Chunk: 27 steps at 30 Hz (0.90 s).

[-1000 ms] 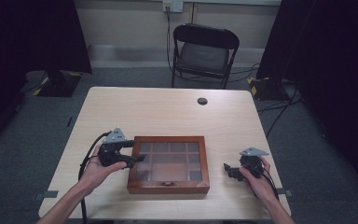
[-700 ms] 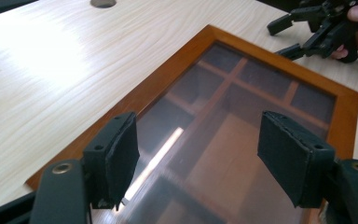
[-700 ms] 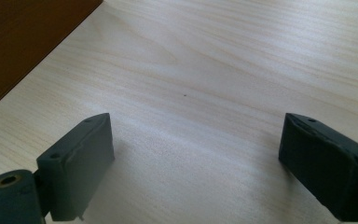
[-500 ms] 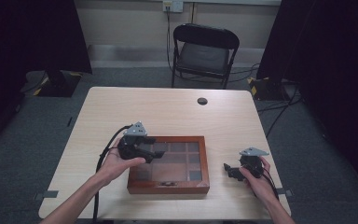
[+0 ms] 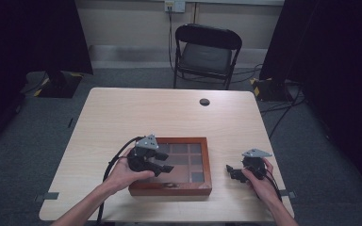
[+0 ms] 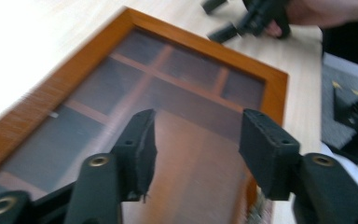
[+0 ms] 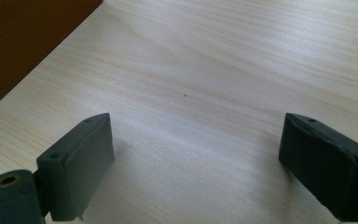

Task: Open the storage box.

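Left gripper [image 5: 162, 165] hovers over the wooden box [image 5: 169, 188] w/ glass lid at the table's [image 5: 122, 113] near edge; your jaws have just been closing, nothing between. Right gripper [image 5: 233, 172] rests beside the box, jaws spread wide.

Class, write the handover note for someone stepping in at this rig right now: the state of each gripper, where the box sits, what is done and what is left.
Left gripper: over the left part of the wooden box's glass lid, jaws apart and just been closing, nothing between them.
Right gripper: at the table surface right of the box, jaws wide open, holding nothing.
Wooden box: near the front edge of the table, centre, glass lid down, dividers visible through it.
Done: the left gripper is brought over the lid.
Left: probably gripping and lifting the lid; no grip on it yet.
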Available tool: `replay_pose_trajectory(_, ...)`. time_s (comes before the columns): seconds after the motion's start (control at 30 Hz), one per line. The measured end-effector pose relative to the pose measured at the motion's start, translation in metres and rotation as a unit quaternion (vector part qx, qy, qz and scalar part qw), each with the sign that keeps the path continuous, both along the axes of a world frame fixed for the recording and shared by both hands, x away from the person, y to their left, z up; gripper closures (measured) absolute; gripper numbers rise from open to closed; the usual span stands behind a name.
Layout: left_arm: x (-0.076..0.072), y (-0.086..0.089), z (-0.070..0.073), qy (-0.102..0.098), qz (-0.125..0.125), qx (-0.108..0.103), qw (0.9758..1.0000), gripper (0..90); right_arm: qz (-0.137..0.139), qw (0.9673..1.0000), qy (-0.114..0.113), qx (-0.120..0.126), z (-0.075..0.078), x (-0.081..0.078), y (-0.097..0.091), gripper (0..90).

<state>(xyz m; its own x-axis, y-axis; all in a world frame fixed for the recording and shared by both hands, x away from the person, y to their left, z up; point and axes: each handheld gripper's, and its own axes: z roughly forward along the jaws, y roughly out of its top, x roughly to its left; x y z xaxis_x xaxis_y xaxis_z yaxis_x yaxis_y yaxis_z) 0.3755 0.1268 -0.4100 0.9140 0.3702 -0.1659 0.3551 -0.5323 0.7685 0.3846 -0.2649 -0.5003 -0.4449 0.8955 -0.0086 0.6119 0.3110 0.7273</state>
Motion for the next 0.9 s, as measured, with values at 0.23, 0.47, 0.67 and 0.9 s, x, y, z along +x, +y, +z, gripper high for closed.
replay_pose_trajectory(0.23, -0.011, 0.001, -0.009, 0.02, -0.028, 0.006, 0.9994, 56.9, 0.0, 1.0, 0.0, 0.0, 0.0, 0.0, 0.0, 9.2)
replay_pose_trajectory(0.47, -0.021, -0.005, -0.012, 0.038, -0.057, 0.012, 0.9976, 62.4, 0.0, 1.0, 0.0, 0.0, 0.0, 0.0, 0.0, 9.2)
replay_pose_trajectory(0.67, -0.024, -0.01, -0.018, 0.044, -0.072, 0.012, 0.9963, 73.3, -0.001, 1.0, 0.001, 0.0, 0.0, 0.0, 0.0, 9.2)
replay_pose_trajectory(0.9, -0.025, -0.011, -0.022, 0.026, -0.078, 0.037, 0.9959, 80.3, 0.0, 1.0, 0.0, 0.0, 0.0, 0.0, 0.0, 9.3)
